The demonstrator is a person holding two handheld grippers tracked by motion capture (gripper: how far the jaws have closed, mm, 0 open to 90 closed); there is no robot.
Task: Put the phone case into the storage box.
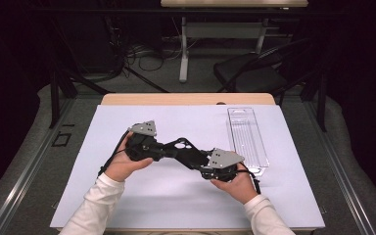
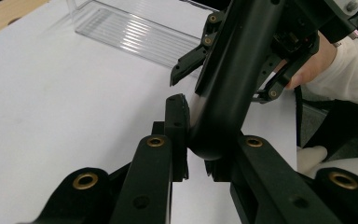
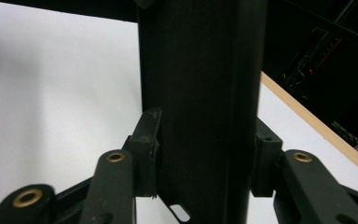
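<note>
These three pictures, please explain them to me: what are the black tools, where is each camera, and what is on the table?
A person holds a two-jaw tool in each hand: the left gripper and the right gripper. The high view looks down from above. Each of the two gripper views comes from a camera riding on its tool, looking along its jaws. Both tools clamp one black bar, each at one end, above the white sheet. A clear plastic tray lies on the sheet, to the right.
</note>
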